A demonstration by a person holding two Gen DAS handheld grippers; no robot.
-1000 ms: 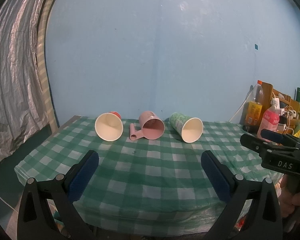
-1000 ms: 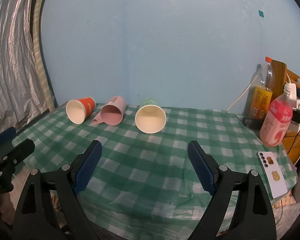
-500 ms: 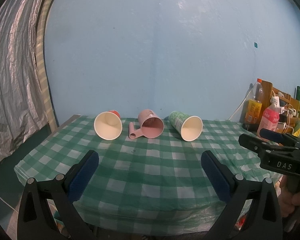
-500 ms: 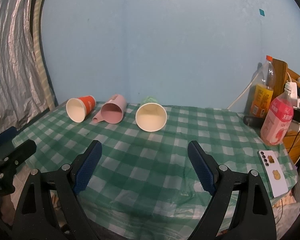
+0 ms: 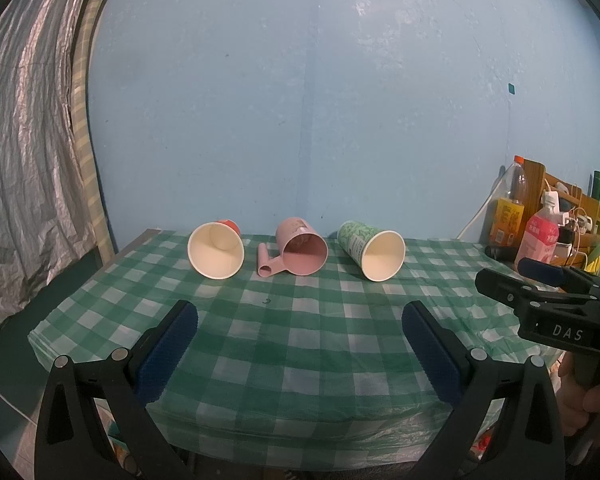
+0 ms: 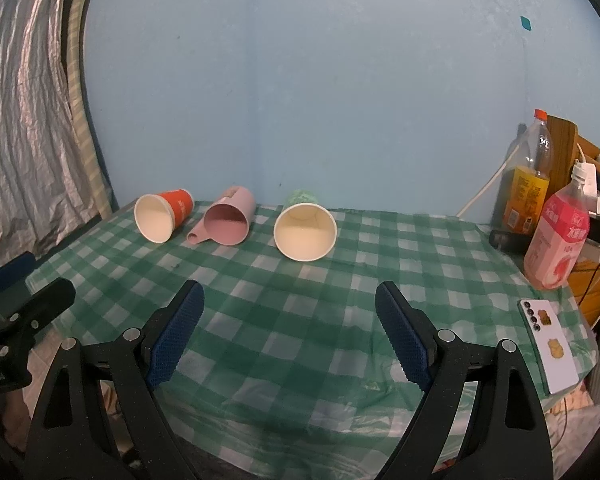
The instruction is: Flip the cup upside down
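Three cups lie on their sides near the far edge of the green checked table [image 5: 300, 340], mouths toward me: a red paper cup [image 5: 216, 250] [image 6: 162, 219] at left, a pink handled mug [image 5: 300, 251] [image 6: 228, 222] in the middle, a green patterned paper cup [image 5: 374, 249] [image 6: 305, 230] at right. My left gripper [image 5: 300, 354] is open and empty above the near edge. My right gripper [image 6: 290, 336] is open and empty, well short of the cups; it also shows at the right of the left wrist view [image 5: 548, 304].
A pink drink bottle [image 6: 558, 240], an orange drink bottle [image 6: 526, 184] and cables with a wooden rack stand at the right. A white phone [image 6: 548, 346] lies at the table's right edge. A silver curtain [image 6: 24, 120] hangs at left; a blue wall stands behind.
Both grippers have drawn back slightly; the cups look a little farther and lower. Nothing on the table has moved.
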